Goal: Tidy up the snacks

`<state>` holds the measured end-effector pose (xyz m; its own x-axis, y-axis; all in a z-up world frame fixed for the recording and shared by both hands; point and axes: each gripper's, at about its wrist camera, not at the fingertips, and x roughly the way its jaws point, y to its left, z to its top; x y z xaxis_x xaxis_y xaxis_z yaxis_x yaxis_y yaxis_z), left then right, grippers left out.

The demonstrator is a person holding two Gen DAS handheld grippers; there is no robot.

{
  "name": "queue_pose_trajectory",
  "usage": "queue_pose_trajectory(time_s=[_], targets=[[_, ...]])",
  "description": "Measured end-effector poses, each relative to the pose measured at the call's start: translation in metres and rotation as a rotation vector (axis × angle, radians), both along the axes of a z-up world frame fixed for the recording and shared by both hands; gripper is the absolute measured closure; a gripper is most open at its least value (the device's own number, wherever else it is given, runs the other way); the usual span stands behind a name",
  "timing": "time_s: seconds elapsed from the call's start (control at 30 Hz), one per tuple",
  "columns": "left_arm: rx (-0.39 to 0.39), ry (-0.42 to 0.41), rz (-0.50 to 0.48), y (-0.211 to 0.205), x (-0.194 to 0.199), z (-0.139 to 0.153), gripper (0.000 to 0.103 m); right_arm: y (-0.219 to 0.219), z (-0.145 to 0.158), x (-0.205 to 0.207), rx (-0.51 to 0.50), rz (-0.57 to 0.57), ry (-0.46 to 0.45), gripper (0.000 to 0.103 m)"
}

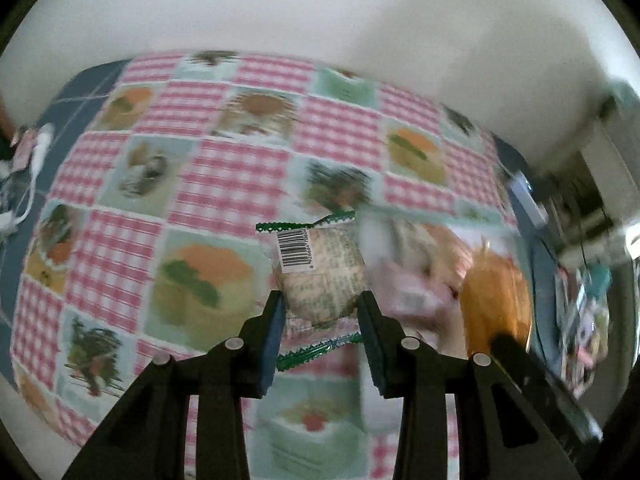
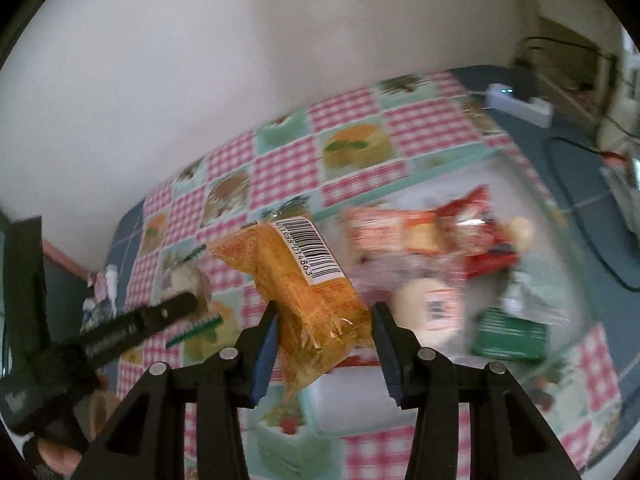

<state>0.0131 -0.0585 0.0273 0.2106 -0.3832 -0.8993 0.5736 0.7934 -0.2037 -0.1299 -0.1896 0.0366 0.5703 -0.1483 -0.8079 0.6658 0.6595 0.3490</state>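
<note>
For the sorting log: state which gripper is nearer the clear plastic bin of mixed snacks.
Right. The right gripper, gripping an orange wrapped snack, is beside the clear plastic bin. The left gripper, gripping a round green-edged snack, is farther away.

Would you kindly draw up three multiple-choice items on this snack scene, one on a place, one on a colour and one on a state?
1. Where does the loose pile of snacks lie?
A. inside a clear bin
B. on the floor
C. on a shelf

2. What colour is the packet in the right tool?
A. blue
B. orange
C. black

3. What is the left tool doing?
A. hanging empty
B. gripping a green-edged packet
C. pressing the cloth

Key: 1 A, the clear bin walls surround the pile; 2 B, the right tool holds the orange packet; 3 B, the left tool clamps the green-edged packet.
</note>
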Motion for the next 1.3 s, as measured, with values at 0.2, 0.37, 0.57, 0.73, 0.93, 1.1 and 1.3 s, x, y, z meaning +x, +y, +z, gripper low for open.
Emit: queue_pose_trajectory(time_s=[0.2, 0.37, 0.57, 0.73, 0.93, 1.1, 1.3], targets=[[0.060, -0.002, -0.147, -0.040, -0.050, -0.016, 0.064, -0.036, -0.015, -0.045, 0.033, -0.157, 0.063, 0.055], [0.093, 0.011, -0.209, -0.059, -0.068, -0.033, 0.061, -0.053, -0.036, -0.063, 0.067, -0.215, 0.151, 0.053], [0.100, 0.003, -0.191, -0.053, -0.072, -0.039, 0.036, -0.060, -0.059, -0.068, 0.154, -0.237, 0.173, 0.052], [0.068, -0.008, -0.129, -0.032, -0.066, -0.040, 0.016, -0.053, -0.057, -0.070, 0.146, -0.230, 0.155, 0.029], [0.100, -0.044, -0.004, -0.001, -0.052, -0.043, 0.006, -0.042, -0.052, -0.074, 0.102, -0.210, 0.164, 0.016], [0.174, -0.086, 0.048, 0.018, -0.051, -0.045, 0.006, -0.025, -0.048, -0.072, 0.021, -0.154, 0.196, 0.000], [0.263, -0.153, 0.075, 0.036, -0.060, -0.043, 0.006, -0.002, -0.040, -0.067, -0.092, -0.077, 0.222, 0.000]])
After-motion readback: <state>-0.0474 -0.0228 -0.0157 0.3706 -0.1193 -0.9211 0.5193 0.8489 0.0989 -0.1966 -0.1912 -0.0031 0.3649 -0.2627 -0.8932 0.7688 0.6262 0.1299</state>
